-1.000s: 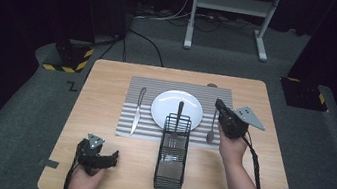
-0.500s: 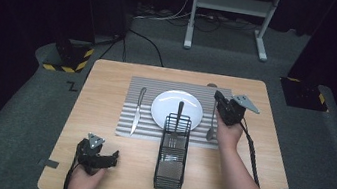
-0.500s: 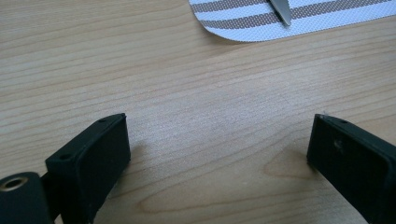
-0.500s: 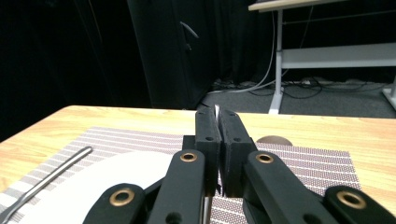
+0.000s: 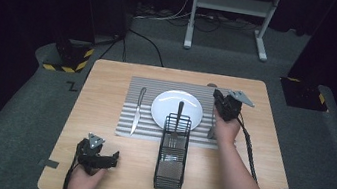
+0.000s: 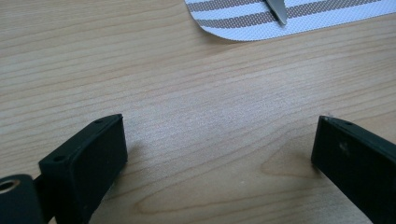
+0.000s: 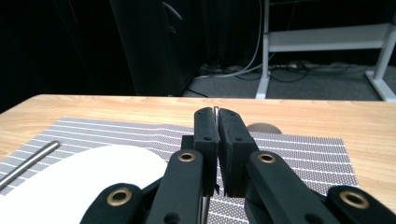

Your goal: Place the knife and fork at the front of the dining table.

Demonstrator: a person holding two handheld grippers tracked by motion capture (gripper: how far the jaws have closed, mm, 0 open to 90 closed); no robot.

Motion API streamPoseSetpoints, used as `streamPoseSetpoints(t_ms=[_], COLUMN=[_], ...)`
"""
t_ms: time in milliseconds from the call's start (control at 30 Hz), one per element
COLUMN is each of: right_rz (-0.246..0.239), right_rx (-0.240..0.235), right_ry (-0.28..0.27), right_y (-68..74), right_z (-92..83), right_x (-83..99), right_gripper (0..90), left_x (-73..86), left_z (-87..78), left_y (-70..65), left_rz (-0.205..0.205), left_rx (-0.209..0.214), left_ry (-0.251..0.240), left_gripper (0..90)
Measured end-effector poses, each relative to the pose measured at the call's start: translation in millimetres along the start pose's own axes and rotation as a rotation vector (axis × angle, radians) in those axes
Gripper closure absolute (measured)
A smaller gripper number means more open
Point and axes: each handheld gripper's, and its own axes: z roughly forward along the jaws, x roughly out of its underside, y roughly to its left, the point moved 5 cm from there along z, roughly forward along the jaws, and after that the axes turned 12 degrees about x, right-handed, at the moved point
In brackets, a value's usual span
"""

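Note:
My right gripper [image 5: 217, 95] is shut and hovers over the far right part of the striped placemat [image 5: 152, 85], just right of the white plate [image 5: 167, 105]. In the right gripper view its jaws [image 7: 216, 115] stand pressed together, and I see nothing held between them. A spoon [image 5: 211, 131] lies on the mat under the right hand. A knife [image 5: 138, 110] lies left of the plate. My left gripper [image 5: 111, 161] rests on the table near the front left, open, with bare wood between its jaws [image 6: 217, 135].
A black wire basket [image 5: 171, 155] stands in front of the plate, and a utensil handle [image 5: 180, 110] sticks out of it over the plate. A small round disc [image 7: 261, 127] sits at the mat's far edge. The wooden table [image 5: 108, 80] has bare room at both sides.
My right gripper has moved away from the person toward the far edge of the placemat, still shut. The left gripper has stayed where it was.

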Motion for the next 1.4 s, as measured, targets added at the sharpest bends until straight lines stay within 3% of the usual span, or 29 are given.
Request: streamPoseSetpoints(t_ms=[200,400,533,800,967,1167,1267,1400], right_rz=[0.022,-0.006,0.0,-0.011,-0.046,-0.08,-0.109,-0.124], right_rx=[0.02,0.03,0.043,0.049,0.048,0.048,0.066,0.086], right_ry=[0.023,0.033,0.035,0.035,0.038,0.08,0.117,0.209], right_y=[-0.8,1.4,-3.1,-7.2,-10.2,-15.3,-16.7,-20.1], right_z=[6.2,7.8,7.6,-1.4,-21.5,-53.8,-71.4,-89.7], right_x=[5.5,10.5,11.4,13.9,22.7,38.3,48.4,66.7], right_gripper=[86.7,85.7,77.2,76.8,79.9,79.8,79.8,79.7], left_x=[0.1,0.1,0.1,0.1,0.3,0.5,0.5,0.5], left_z=[-0.2,-0.8,-0.8,-0.8,-0.5,0.2,0.4,-0.3], left_y=[0.0,0.8,0.9,0.9,0.1,-1.1,-1.4,-1.0], left_rz=[0.002,-0.008,-0.009,-0.008,0.0,0.014,0.017,0.01], left_rx=[0.004,0.019,0.023,0.026,0.019,0.011,0.01,0.018], left_ry=[0.0,-0.006,-0.007,-0.008,0.0,0.008,0.01,0.005], left_gripper=[3.1,3.2,3.1,2.7,2.5,2.4,2.4,2.2])
